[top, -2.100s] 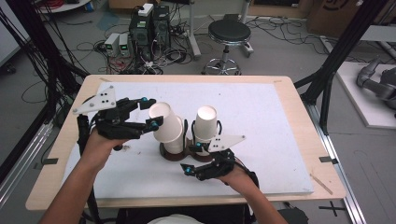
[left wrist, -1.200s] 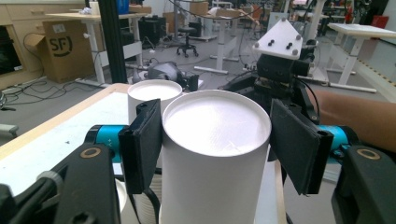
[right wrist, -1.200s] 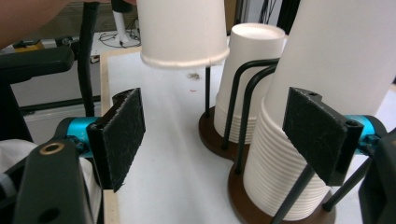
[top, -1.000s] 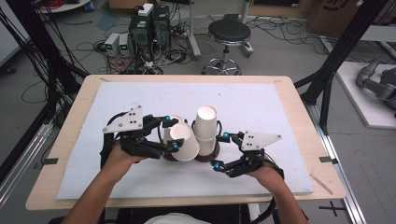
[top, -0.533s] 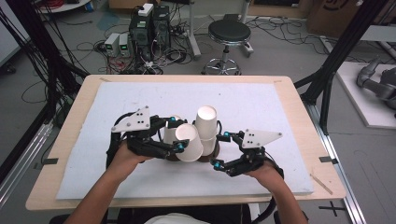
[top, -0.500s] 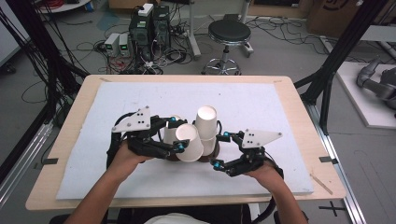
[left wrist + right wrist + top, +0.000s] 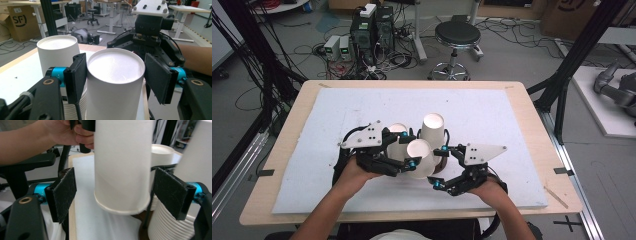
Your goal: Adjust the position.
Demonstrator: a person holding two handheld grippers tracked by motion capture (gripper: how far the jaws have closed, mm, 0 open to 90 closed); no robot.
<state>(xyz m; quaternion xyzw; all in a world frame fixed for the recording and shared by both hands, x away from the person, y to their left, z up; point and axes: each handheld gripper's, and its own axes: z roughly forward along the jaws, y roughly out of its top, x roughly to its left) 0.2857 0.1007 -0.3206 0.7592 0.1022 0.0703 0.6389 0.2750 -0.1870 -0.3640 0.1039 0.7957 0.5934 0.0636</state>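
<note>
While the left gripper (image 7: 404,150) clamps a white paper cup (image 7: 421,157) upside down between its two black jaws, the cup hangs tilted over the middle of the white mat (image 7: 492,115), near the person's edge of the table (image 7: 532,107). In the left gripper view the same cup (image 7: 113,82) sits squarely between the pads (image 7: 78,75) — its closed bottom faces the camera, and the left pad presses its wall, while the right pad stands close at the other side.

Just beyond it stands a stack of upturned paper cups (image 7: 434,131), seen as the taller white column in the high view, and a second stack (image 7: 398,131) rises behind the left gripper. Both stacks lie right beside the held cup.

The right gripper (image 7: 439,167) is spread wide, grasping nothing. In the right gripper view the held cup (image 7: 122,167) hangs between its felt-faced jaws with a clear gap on each side, its rolled rim above the mat — and the ribbed rims of a stack (image 7: 162,225) show at the lower right. The person's left hand (image 7: 80,130) grips its tool at the top of that view.
</note>
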